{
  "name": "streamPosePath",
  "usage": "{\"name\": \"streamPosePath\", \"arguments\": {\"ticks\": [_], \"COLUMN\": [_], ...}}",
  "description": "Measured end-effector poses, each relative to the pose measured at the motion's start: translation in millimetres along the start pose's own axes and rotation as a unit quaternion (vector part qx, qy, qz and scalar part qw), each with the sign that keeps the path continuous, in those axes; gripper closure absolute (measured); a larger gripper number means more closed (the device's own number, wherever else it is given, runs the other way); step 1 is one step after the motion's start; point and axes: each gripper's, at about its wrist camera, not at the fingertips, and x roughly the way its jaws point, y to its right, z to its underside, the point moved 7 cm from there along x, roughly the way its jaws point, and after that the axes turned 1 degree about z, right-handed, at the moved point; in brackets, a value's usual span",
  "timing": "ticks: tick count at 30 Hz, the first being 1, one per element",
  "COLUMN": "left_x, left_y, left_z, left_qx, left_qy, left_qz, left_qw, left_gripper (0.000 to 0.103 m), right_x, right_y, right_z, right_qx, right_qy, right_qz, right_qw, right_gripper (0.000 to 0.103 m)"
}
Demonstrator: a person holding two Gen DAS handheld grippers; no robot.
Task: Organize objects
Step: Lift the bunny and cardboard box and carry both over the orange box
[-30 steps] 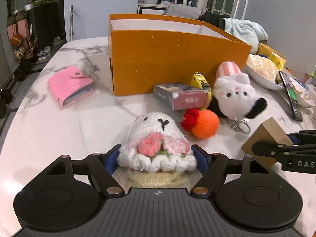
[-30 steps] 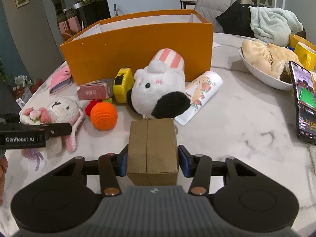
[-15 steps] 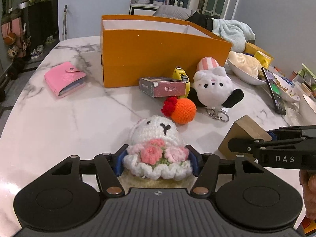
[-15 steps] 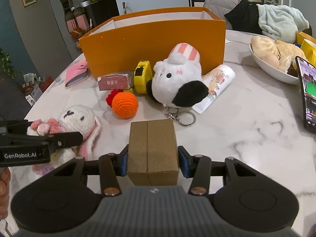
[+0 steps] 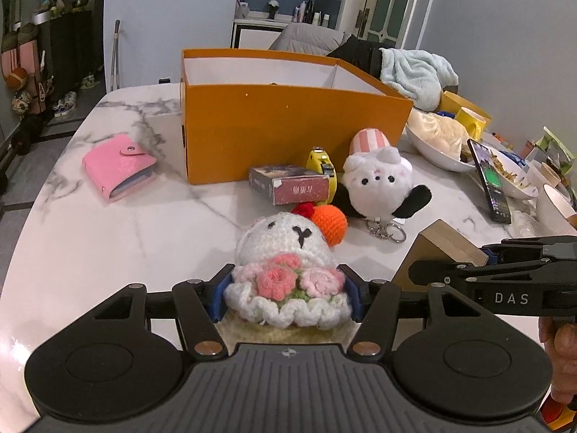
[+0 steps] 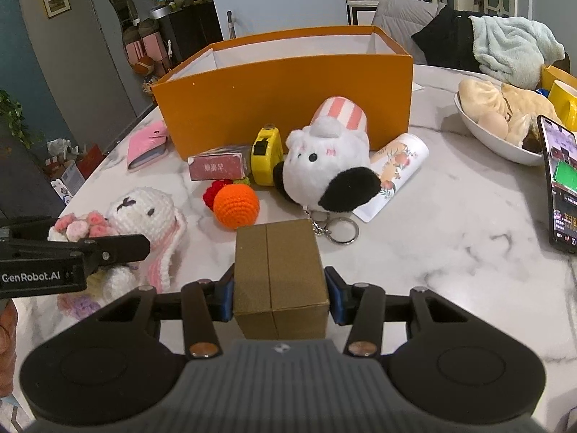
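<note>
While its 2 blue pads press the frilled base from either side, the left gripper (image 5: 286, 297) pinches a crocheted bunny (image 5: 285, 249) carrying pink knitted roses, and the toy sits at 12 o'clock just ahead of the tool. At 1 o'clock from the bunny lies an orange crochet ball (image 5: 330, 222), with a reddish card box (image 5: 294, 187) and a yellow tape measure (image 5: 322, 166) just beyond. A white plush keychain (image 5: 378, 184) lies at 2 o'clock, and a pink wallet (image 5: 119, 166) lies well apart at 10 o'clock. An open orange box (image 5: 288, 126) stands farther back at 12 o'clock on the marble table (image 5: 108, 238). The right gripper (image 6: 279, 296) is clamped on a brown cardboard box (image 6: 279, 278), gripping its 2 side faces. From that tool, the plush keychain is at 12 o'clock, a floral tube (image 6: 396, 169) at 1 o'clock, and a phone (image 6: 559, 180) at 3 o'clock.
</note>
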Motion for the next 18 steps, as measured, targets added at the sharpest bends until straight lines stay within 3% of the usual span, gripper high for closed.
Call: {"name": "streamPosePath", "arguments": {"ticks": [7, 18], "left_x": [-6.6, -12.8], "left_y": [4.2, 12.2], "left_z": [-19.2, -110.4], "left_qx": [0.008, 0.043], "left_qy": [0.011, 0.056], "left_qz": [0.008, 0.01], "left_qw": [0.9999, 0.9974], "left_gripper": [0.033, 0.033], "right_x": [-12.0, -26.9], "right_y": [-0.4, -2.2], "right_z": [-20.4, -101.4], "right_qx": [-0.008, -0.039], "right_qy": [0.018, 0.074], "right_qz": [-0.001, 0.002], "right_qw": [1.0, 0.996], "right_gripper": [0.053, 0.053]}}
